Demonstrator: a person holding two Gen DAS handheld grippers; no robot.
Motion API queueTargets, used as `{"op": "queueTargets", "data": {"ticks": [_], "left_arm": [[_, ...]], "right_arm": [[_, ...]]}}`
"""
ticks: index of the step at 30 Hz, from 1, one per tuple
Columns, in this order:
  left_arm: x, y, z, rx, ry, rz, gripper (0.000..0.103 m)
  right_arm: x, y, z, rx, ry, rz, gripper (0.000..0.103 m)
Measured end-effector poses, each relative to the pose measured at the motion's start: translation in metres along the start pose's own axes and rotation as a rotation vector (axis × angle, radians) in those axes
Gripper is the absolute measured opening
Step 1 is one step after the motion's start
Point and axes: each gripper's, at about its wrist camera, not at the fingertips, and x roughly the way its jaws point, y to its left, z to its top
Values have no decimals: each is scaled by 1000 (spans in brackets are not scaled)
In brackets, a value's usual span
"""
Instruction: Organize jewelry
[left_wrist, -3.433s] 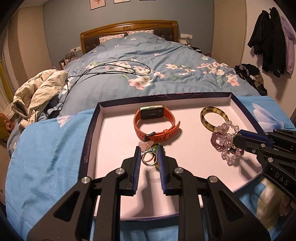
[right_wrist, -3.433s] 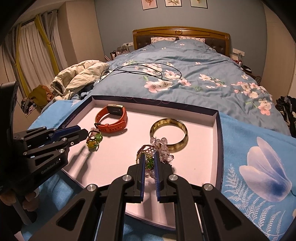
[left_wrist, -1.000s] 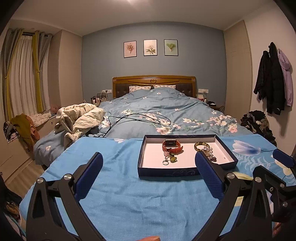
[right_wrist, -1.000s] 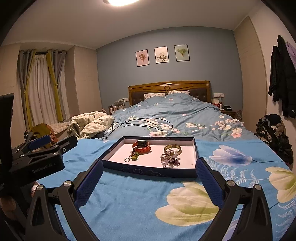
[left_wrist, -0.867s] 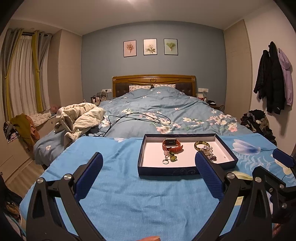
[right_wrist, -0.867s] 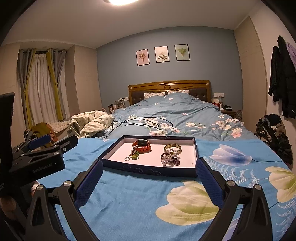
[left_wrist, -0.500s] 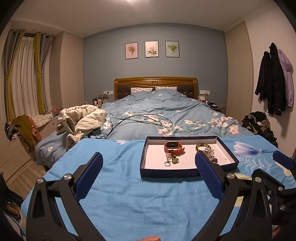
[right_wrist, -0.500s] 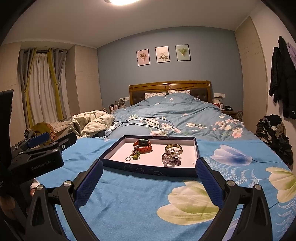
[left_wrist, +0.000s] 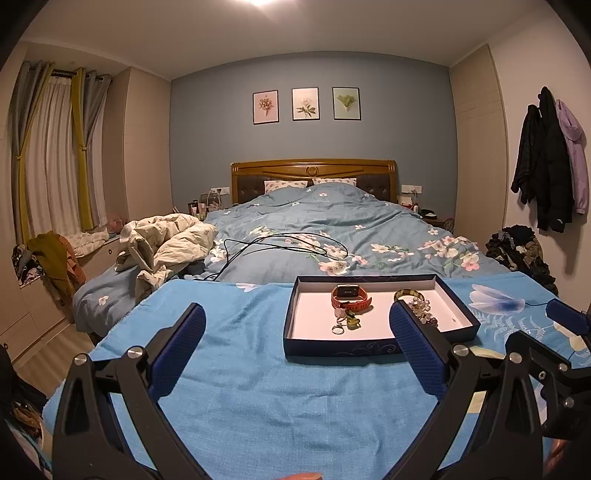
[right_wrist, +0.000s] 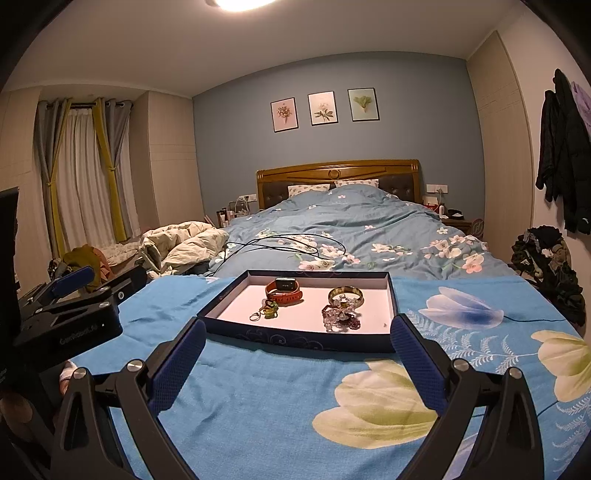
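Both tongs, closed low over the tray seconds ago, now sit pulled back, jaws wide and empty: left tongs (left_wrist: 295, 343), right tongs (right_wrist: 297, 349). All jewelry lies in the tray (right_wrist: 295, 338) at twelve o'clock: watch (right_wrist: 283, 290), bangle (right_wrist: 345, 295), beads (right_wrist: 340, 315), keyring (right_wrist: 264, 310). Sorting looks finished.

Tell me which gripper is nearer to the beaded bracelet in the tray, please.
Right, though only slightly. The right gripper faces the tray nearly head-on, with the beaded bracelet just right of centre. The left gripper sits further left, so the bracelet lies off to its right.
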Motion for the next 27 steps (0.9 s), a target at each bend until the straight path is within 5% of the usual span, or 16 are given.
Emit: {"op": "queueTargets", "data": {"ticks": [27], "left_arm": [[4,1,-2,6,1,3,98]], "right_arm": [[0,0,3,3,-4,4,96]]}}
